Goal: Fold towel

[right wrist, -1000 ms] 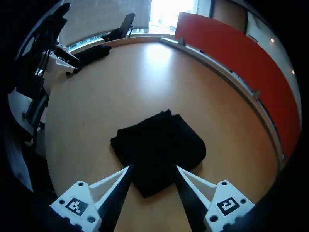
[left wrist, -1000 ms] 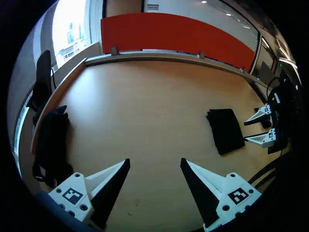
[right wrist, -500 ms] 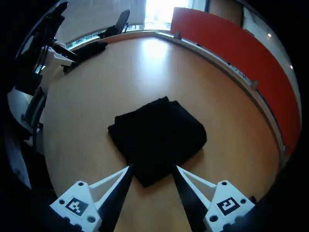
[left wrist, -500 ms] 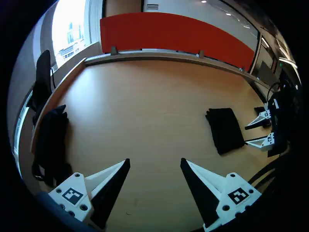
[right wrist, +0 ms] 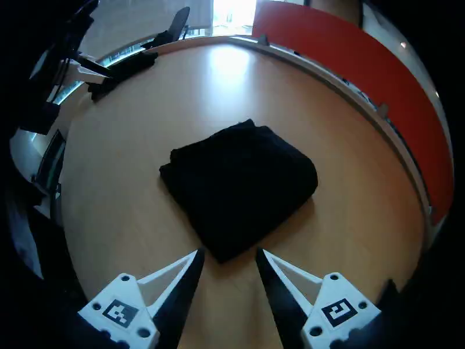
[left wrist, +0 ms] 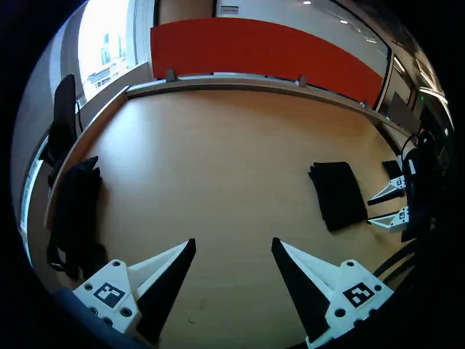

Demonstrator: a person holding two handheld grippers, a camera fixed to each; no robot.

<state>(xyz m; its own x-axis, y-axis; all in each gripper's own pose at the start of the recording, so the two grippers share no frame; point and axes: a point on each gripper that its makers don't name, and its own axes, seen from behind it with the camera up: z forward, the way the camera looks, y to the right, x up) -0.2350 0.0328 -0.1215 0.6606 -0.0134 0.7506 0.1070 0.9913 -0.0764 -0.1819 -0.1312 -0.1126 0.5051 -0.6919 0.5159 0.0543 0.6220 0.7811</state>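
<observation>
Lying as a folded black block on the table (right wrist: 349, 232), the towel (right wrist: 238, 189) points one corner straight at your right gripper (right wrist: 228, 256). That corner sits just ahead of the gap between the tips, apart from both fingers. From it the two edges fan away to the left and right, and the right-hand edge looks the longer, though the lens bend makes that a weak call. Your right jaws are spread with nothing between them, and the gap is narrower than the towel. Any next grasp would have to take the corner or an edge, not the whole block.

Your right hand is clearly the nearer one. In the left gripper view the towel (left wrist: 339, 195) lies well ahead and off to the right of your left gripper (left wrist: 232, 241). Its long axis runs away from you there, and the right gripper (left wrist: 368, 213) stands just beyond its near right corner. The left jaws are spread wide over bare wood, holding nothing. A dark bundle (left wrist: 78, 215) lies far to their left.

A second ago your right tips overlapped the towel's near edge, and now they have drawn back clear of it. The towel keeps its shape and place, and your left gripper has not shifted. The fold looks finished to me.
</observation>
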